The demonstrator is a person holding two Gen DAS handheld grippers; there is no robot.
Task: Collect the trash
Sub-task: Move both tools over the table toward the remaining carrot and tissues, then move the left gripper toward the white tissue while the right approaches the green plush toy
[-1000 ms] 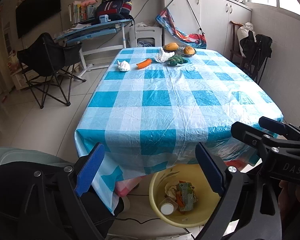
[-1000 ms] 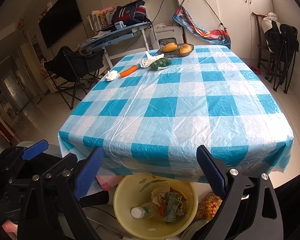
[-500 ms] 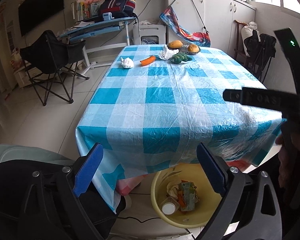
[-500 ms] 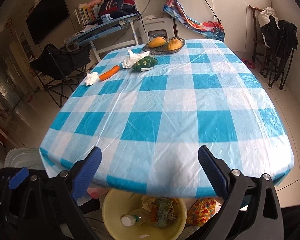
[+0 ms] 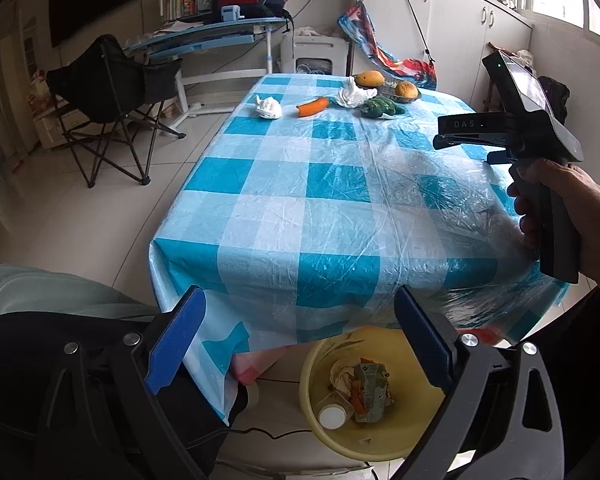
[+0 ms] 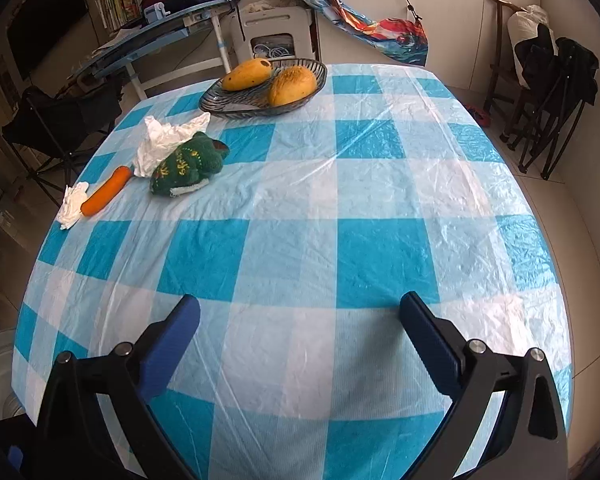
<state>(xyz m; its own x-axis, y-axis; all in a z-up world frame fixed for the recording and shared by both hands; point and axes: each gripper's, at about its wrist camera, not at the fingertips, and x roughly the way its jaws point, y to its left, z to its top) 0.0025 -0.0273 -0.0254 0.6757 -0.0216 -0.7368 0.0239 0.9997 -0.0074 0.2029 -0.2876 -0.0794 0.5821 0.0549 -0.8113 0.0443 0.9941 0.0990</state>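
The fruit basket [image 6: 262, 88] stands at the far end of the table [image 6: 340, 240] with 2 mangoes in it. Just in front of it lies a crumpled tissue [image 6: 166, 142], touching a green knitted cloth [image 6: 188, 166]. Left of that lie a carrot [image 6: 106, 192] and a second tissue [image 6: 72, 204]. The right tongs [image 6: 300, 344] hover over the table's near edge; their jaws have just been opening, wide and empty. The left tongs [image 5: 298, 344] stand wide and empty above a yellow basin [image 5: 364, 440] holding trash.
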